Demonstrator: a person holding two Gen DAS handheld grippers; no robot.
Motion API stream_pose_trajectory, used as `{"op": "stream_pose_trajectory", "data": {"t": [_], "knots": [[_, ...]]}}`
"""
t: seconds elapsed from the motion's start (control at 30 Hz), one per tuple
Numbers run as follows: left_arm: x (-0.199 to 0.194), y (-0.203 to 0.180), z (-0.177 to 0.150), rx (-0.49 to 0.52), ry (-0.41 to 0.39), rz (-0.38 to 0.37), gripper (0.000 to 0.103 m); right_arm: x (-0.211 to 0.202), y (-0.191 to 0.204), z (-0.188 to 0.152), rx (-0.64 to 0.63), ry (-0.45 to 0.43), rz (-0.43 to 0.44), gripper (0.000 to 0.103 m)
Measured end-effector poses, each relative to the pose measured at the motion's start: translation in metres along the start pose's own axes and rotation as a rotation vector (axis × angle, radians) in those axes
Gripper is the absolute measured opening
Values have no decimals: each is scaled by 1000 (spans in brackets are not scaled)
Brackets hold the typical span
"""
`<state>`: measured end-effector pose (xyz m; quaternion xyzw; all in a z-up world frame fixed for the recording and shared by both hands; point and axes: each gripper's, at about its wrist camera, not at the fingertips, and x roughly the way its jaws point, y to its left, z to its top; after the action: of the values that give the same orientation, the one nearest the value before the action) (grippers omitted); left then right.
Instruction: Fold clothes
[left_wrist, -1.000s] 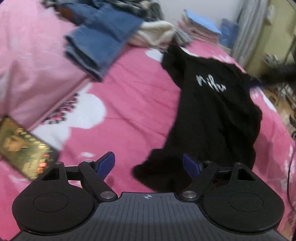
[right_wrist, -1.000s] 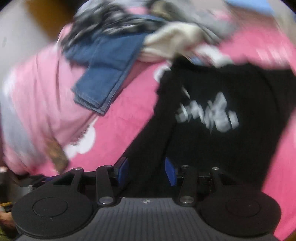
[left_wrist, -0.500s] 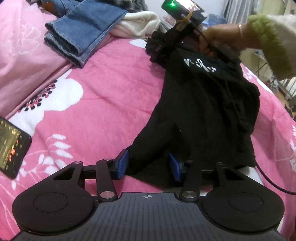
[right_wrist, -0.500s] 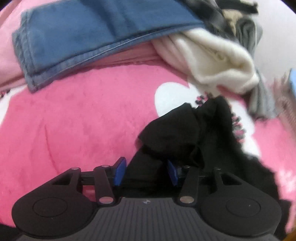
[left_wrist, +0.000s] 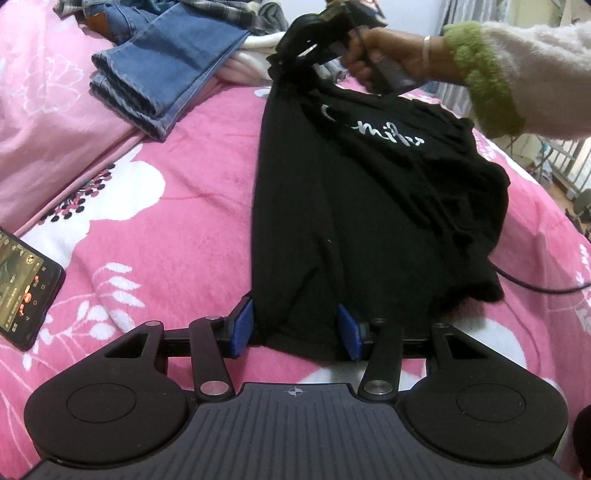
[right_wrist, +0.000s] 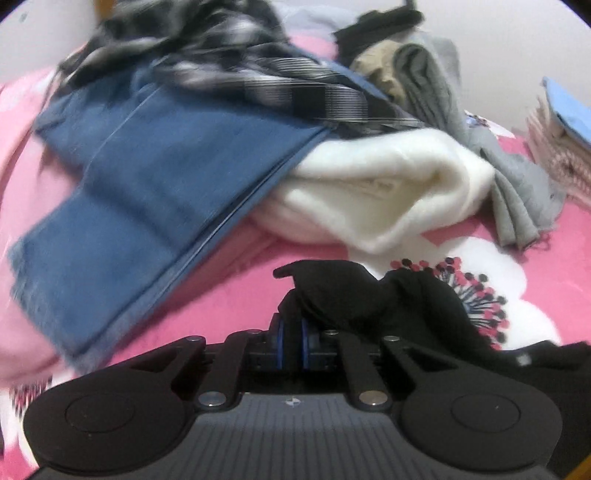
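Gripping black shirt (left_wrist: 369, 206) with both grippers' jaws.

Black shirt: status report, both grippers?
Right gripper closing on black shirt collar end. Left gripper around hem. Folded jeans alongside, not touching.

- Our left hand-held gripper (left_wrist: 295, 328) points down at a slant, its jaws half apart with black cloth between them.
- Our right hand (left_wrist: 384, 55) holds the right hand-held gripper (right_wrist: 291, 341), jaws closing on cloth.
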<state>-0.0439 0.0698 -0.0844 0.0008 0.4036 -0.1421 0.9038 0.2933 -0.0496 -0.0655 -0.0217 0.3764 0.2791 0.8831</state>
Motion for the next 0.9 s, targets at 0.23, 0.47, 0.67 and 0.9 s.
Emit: {"op": "stream_pose_trajectory", "data": {"t": [0.23,0.47,0.67,0.9], "knots": [[-5,-4,0,3,16,36,61,31,-30,-12,305,3,79,22],[-16,3,-4,-69,14,31,65,-48,-85,-14,557,-168,169,38],[-29,4,-3,-88,-44,42,65,-177,-141,-44,750,-282,357,44],[-39,1,4,-100,-101,95,65,-327,-165,-130,903,-383,415,68]]}}
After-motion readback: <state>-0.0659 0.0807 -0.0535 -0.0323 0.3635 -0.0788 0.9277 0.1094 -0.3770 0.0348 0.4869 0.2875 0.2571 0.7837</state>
